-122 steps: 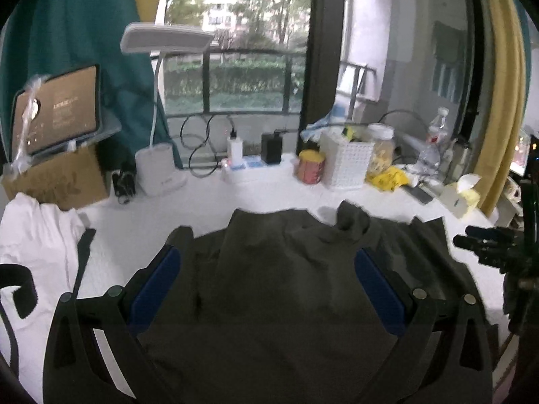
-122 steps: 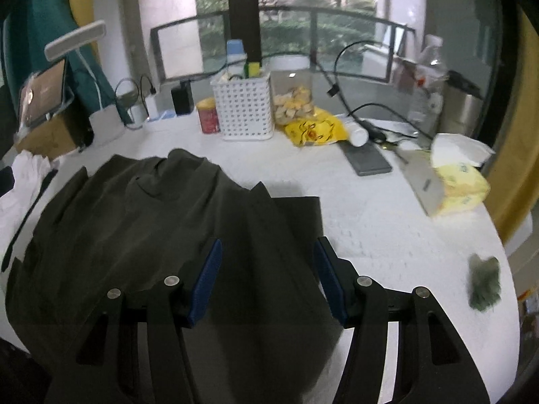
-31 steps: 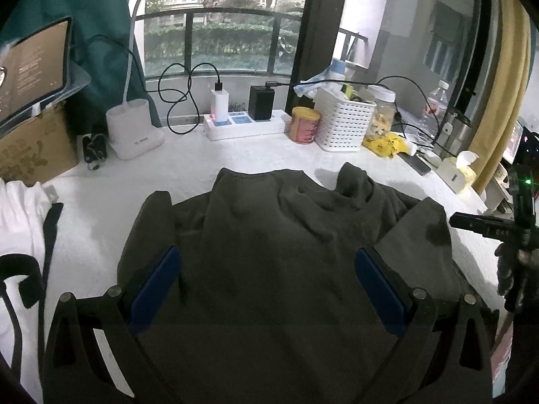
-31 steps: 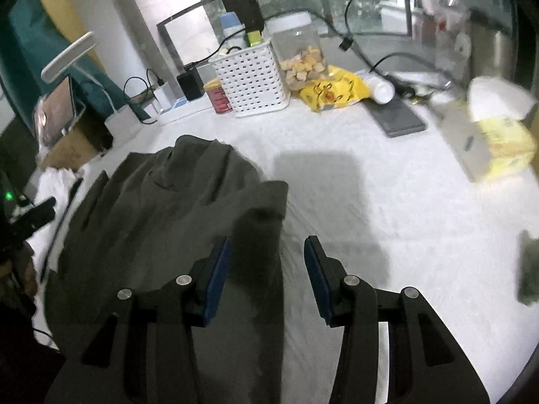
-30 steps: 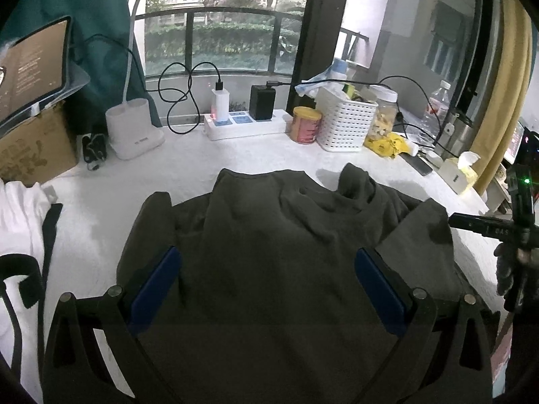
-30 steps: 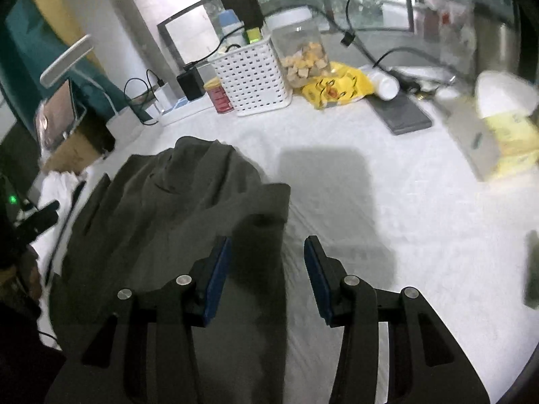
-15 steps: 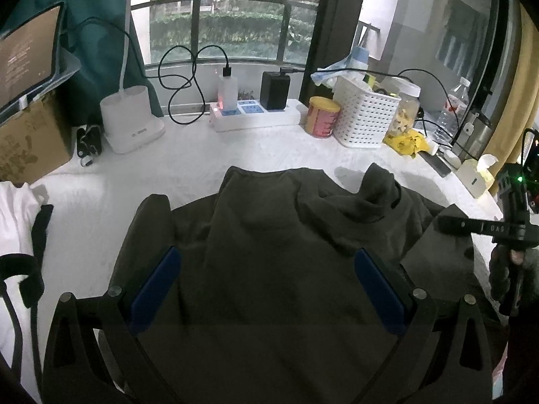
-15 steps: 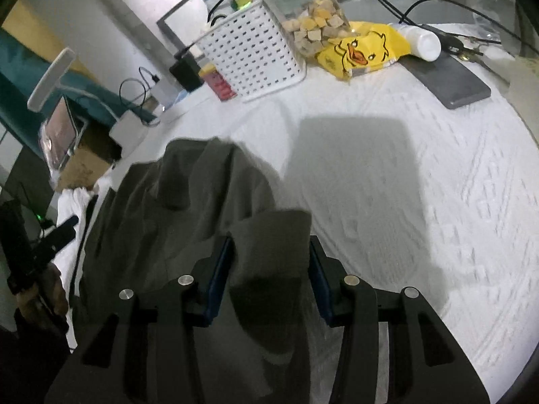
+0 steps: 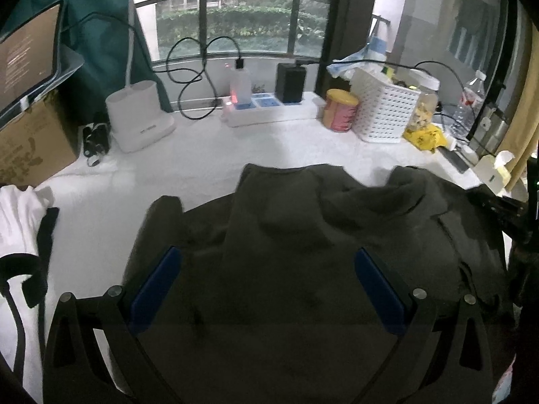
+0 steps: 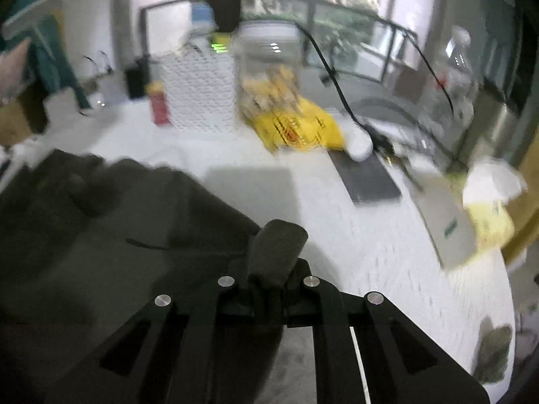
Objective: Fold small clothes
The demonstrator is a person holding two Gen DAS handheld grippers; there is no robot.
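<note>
One dark olive top (image 9: 303, 235) lies spread on the white table (image 9: 202, 161), just on our side of the white basket (image 9: 384, 114) by the window. Our right gripper (image 10: 274, 269) has just been closing, and now pinches a fold of the top's edge on the side nearest the basket, the cloth bulging up past the jaws. Our left gripper (image 9: 266, 289) hangs wide open, its blue pads (image 9: 156, 286) astride the top's middle, gripping nothing.

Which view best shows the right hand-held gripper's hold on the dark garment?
The right wrist view: the right hand-held gripper is pinched shut on a fold of the dark garment. The left wrist view shows only its dark body at the frame edge.
</note>
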